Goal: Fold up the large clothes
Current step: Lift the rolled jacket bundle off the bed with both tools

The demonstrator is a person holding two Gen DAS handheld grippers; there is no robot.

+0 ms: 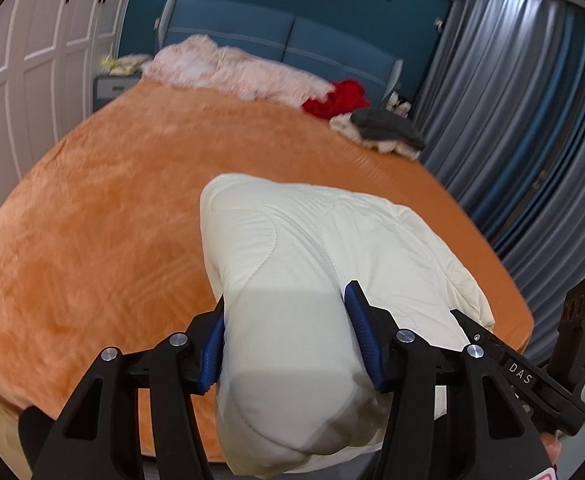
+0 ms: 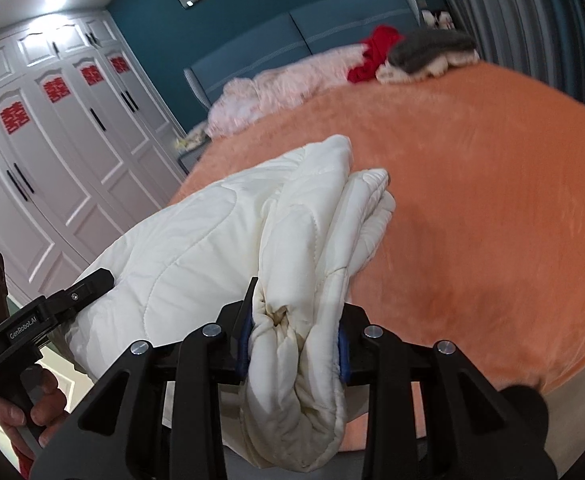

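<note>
orange bed | red garment, grey garment far | white quilt near

The folded cream quilted garment lies at the near edge of the orange plush bedspread. Far behind it, by the padded headboard, sit a pink crumpled blanket and (further right) red cloth.

My left gripper is clamping its blue pads on a thick white fold, jaws standing about half apart, pointing down and forward. My right gripper is pinching a narrower bunch, tilted the same way. My left hand is wrapping its handle.
</note>
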